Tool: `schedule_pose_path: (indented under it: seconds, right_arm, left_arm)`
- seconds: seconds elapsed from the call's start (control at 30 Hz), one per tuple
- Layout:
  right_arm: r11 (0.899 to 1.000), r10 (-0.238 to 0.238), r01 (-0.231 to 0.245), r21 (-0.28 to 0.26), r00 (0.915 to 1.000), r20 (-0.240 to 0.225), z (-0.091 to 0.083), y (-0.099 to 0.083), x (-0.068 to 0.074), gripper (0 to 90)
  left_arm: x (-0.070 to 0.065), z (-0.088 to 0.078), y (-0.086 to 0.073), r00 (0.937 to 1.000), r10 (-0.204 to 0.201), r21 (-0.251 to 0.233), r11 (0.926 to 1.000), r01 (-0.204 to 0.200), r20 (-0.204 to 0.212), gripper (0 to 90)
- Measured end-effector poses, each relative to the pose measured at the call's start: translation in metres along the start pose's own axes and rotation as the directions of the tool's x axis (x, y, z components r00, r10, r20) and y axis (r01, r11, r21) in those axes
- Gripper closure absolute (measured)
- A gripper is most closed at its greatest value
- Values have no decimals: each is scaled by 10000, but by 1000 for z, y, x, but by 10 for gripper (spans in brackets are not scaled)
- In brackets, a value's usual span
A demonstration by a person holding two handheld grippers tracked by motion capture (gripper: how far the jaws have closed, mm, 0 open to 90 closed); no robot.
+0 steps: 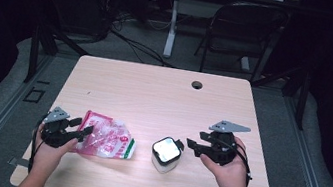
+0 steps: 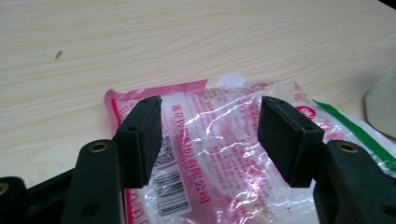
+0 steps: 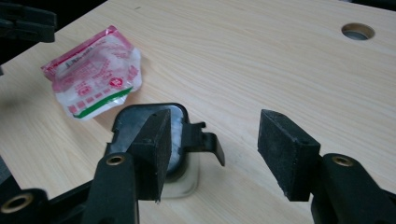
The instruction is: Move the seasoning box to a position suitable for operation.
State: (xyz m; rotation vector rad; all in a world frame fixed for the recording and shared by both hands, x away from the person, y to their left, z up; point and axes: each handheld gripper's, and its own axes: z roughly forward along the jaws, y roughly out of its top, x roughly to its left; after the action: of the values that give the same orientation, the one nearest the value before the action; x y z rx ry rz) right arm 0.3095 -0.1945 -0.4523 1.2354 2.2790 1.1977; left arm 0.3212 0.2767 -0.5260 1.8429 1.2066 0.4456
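On the table two things are seen near the person's edge: a pink and clear plastic packet lying flat at the left, and a small clear container with a black clip lid standing upright to its right, apart from the packet.

The left tool is held low at the packet's left end. In the left gripper view its jaws are spread, with the packet lying beneath and between them; no pad is seen pressing on the plastic, so nothing is grasped there.

The right tool is held just beside the container, on its right. In the right gripper view its jaws stand wide apart, released, and the container is seen partly behind the left jaw, its lid latch pointing into the gap. It is not gripped.

The work is judged to be at an early stage: the packet appears unopened and lies on the table, the lid is on the container, and neither thing is lifted. A grip on the packet, and probably on the container, is left to be made.
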Motion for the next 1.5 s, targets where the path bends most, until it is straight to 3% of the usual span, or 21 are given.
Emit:
schedule_pose_path:
  seconds: [0.3, 0.53, 0.73, 0.87, 1.2, 1.5]
  right_arm:
    - [9982, 574, -583, 164, 9972, 488, -4, -28, -21, 444]
    - [9936, 1102, -1119, 165, 9904, 840, -5, -50, -34, 443]
    - [9861, 1460, -1552, 597, 9801, 1347, 3, -73, -48, 443]
    - [9846, 1668, -1731, 261, 9729, 1602, 5, -85, -55, 443]
    - [9751, 2149, -2213, 117, 9571, 1946, 10, -101, -69, 444]
    - [9727, 2224, -2314, 198, 9527, 2073, 15, -114, -79, 448]
  left_arm:
    - [15, 0, -8, 9980, -496, 78, 9987, 500, -394, 400]
    - [22, 3, -13, 9964, -644, 314, 9973, 662, -550, 400]
    - [26, 4, -15, 9955, -747, 424, 9961, 772, -586, 400]
    - [28, 7, -17, 9949, -775, 480, 9956, 807, -652, 400]
    - [36, 13, -23, 9918, -893, 877, 9914, 973, -910, 399]
    - [41, 17, -26, 9902, -793, 1069, 9900, 917, -1150, 397]
